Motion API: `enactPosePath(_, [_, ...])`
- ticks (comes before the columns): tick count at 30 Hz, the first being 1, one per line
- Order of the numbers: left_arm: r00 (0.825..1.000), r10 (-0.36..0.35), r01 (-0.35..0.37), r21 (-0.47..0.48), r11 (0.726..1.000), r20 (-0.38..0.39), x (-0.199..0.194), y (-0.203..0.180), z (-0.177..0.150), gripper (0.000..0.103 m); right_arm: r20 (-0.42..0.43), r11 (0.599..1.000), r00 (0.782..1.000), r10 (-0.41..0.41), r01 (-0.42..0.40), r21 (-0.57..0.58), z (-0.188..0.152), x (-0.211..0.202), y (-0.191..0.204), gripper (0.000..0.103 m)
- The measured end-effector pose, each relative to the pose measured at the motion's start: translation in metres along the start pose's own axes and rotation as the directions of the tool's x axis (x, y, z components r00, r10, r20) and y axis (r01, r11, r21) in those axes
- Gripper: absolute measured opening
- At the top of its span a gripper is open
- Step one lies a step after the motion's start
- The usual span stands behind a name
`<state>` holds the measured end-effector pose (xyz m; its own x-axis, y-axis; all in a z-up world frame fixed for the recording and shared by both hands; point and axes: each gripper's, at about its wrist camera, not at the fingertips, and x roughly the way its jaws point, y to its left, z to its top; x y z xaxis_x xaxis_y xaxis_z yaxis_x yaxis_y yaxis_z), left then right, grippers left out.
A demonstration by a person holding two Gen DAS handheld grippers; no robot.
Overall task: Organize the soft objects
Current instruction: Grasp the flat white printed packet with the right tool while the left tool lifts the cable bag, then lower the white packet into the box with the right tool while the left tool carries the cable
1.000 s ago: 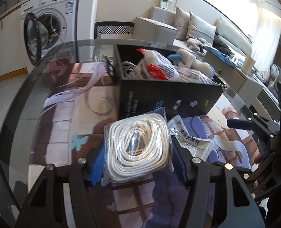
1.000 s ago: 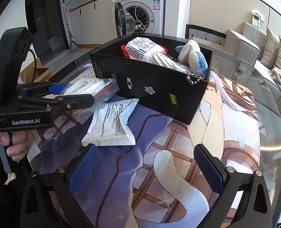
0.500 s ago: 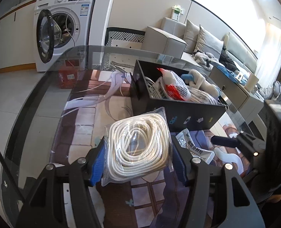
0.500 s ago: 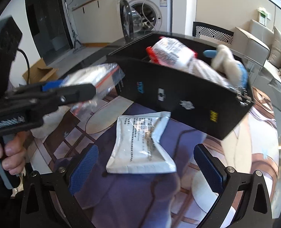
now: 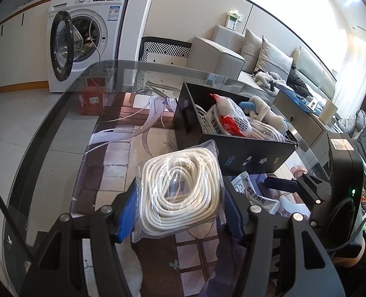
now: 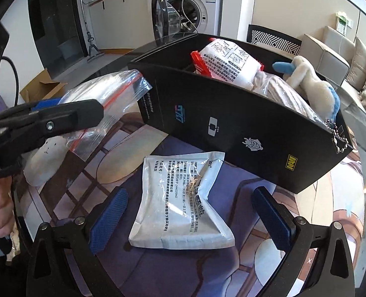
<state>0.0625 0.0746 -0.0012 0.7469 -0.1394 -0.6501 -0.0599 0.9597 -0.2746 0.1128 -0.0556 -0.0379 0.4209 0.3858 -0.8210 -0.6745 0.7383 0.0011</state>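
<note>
Black box (image 6: 244, 133) holding packets and plush toy (image 6: 311, 84), left gripper (image 5: 180, 205) clamped on bagged rope coil (image 5: 183, 193) beside box, right gripper (image 6: 190, 215) fingers apart around white sachet (image 6: 183, 198) before box

Both wrist views angled down, close; share black box (image 5: 235, 148) (image 6: 244, 133).

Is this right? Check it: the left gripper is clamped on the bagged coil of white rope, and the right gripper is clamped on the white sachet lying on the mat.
One part is wrong. The left gripper is indeed clamped on the bagged rope coil. But the right gripper is open: the white sachet lies flat on the mat between its pads, untouched. The right wrist view shows this.
</note>
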Motion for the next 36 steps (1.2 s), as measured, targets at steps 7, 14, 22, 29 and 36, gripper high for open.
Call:
enactPosePath(7, [1.0,0.0,0.0,0.01,1.0,-0.005,0.002,-0.004,-0.001,0.06,0.014,1.0,1.0,0.005,-0.005,-0.014,-0.008,-0.005,0.001,0.089])
enactPosePath(14, [1.0,-0.001,0.001,0.017,1.0,-0.005,0.002,-0.006,-0.003,0.06,0.052,1.0,0.999,0.009,-0.008,-0.026,-0.012,-0.018,-0.001,0.048])
enactPosePath(22, [1.0,-0.012,0.012,0.035,0.999,0.001,-0.003,-0.012,-0.002,0.06,0.092,1.0,0.996,0.0,0.002,-0.021,-0.017,-0.034,-0.005,0.043])
enactPosePath(29, [0.999,-0.044,0.042,0.059,0.997,0.033,-0.018,-0.023,0.0,0.06,0.164,1.0,0.986,-0.01,0.011,-0.004,-0.019,-0.066,-0.008,0.043])
enactPosePath(36, [0.996,-0.062,0.058,0.067,0.996,0.063,-0.03,-0.029,0.007,0.06,0.247,0.999,0.969,-0.027,0.021,0.028,-0.018,-0.098,-0.016,0.043])
